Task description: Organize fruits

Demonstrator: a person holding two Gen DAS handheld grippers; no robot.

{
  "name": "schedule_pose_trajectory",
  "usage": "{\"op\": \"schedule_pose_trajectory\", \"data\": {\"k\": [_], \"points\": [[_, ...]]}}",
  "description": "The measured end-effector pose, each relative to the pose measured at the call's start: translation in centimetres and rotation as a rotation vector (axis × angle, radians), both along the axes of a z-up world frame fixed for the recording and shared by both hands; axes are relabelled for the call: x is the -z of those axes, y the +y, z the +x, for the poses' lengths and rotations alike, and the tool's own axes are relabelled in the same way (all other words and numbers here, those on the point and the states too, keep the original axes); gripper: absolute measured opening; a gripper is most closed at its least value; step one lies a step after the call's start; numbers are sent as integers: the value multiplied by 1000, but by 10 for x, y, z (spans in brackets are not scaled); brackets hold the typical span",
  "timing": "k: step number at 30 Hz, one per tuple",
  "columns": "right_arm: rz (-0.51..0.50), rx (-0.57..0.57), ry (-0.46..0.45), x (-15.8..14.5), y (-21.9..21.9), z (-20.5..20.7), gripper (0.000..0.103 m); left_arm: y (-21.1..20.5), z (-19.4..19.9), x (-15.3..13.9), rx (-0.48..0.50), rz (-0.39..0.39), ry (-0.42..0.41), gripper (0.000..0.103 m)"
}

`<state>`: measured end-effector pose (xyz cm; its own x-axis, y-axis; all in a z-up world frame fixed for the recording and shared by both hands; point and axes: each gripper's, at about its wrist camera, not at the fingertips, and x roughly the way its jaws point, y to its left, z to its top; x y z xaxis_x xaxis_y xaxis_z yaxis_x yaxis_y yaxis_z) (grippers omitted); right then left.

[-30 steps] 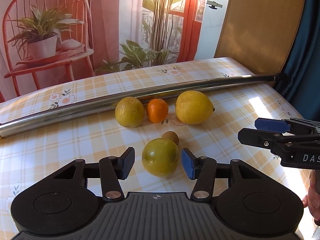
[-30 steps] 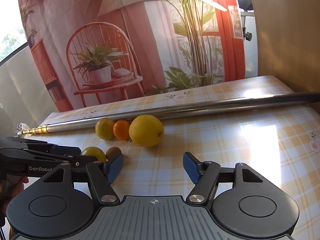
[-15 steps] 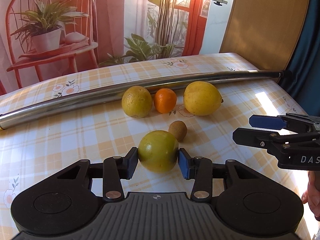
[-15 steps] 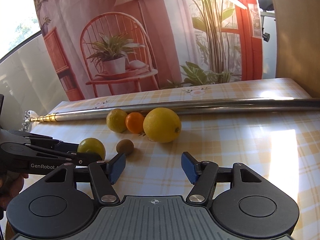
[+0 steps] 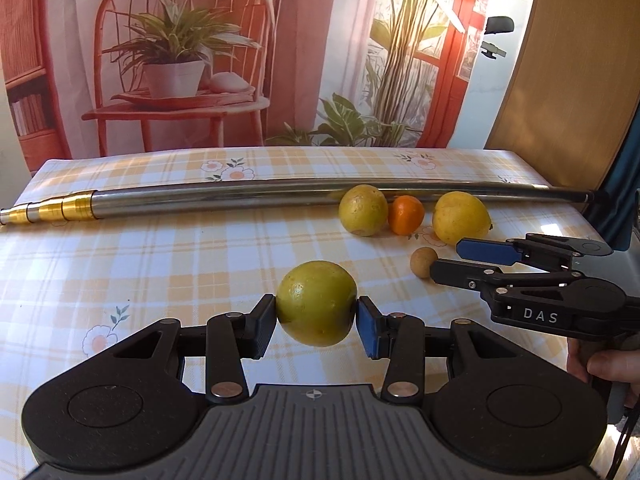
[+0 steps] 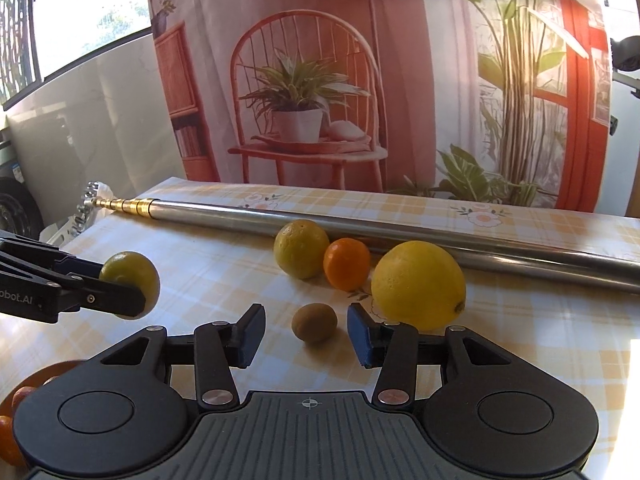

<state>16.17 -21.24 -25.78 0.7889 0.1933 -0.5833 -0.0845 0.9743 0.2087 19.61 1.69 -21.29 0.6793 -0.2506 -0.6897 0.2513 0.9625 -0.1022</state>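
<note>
The left gripper (image 5: 316, 318), a black two-finger tool with blue pads, is clamped on a round yellow-green citrus fruit (image 5: 317, 303), its pads pressing on the fruit's two sides; from the right wrist view the fruit looks lifted clear of the surface (image 5: 168, 256), which is covered in a yellow-and-white checked cloth printed with small flowers. The right gripper (image 6: 306, 334), of the same build, stands with its jaws apart and nothing between the pads, though a small brown kiwi (image 6: 314, 322) lies on the cloth just beyond the gap between its fingertips. A hand (image 5: 610, 366) grips that tool's handle at the right edge of the left wrist view. Just beyond the kiwi sits a short row of three fruits: a dull yellow round citrus (image 6: 301, 249) on the left, a small bright orange mandarin (image 6: 346, 264) in the middle, touching or nearly touching it, and a large yellow lemon (image 6: 418, 285) on the right, nearest the right gripper. Behind the row a long silver metal telescopic pole with a gold-coloured end (image 5: 256, 199) lies across the surface, close to the row. At the lower left of the right wrist view, orange rounded shapes show at the frame edge, too cropped to make out. Behind the surface hangs a printed backdrop of a red chair and potted plants (image 6: 304, 120).
</note>
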Motion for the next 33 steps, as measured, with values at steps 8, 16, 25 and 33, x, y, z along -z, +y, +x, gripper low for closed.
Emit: {"op": "schedule_pose_trajectory", "data": {"k": [8,16,25,33], "points": [[-3,12,42,10,7,20,37,8,-16,-1,-19,-11,-5,46],[7,29,60,16,7,17,26,7,-25,1,-13,-18,2,46],[17,34,31,14,6,2,26,10,-42,3,-17,-46,19,46],[52,69,21,12,0,-10,26,9,-53,-2,-11,-40,5,46]]}}
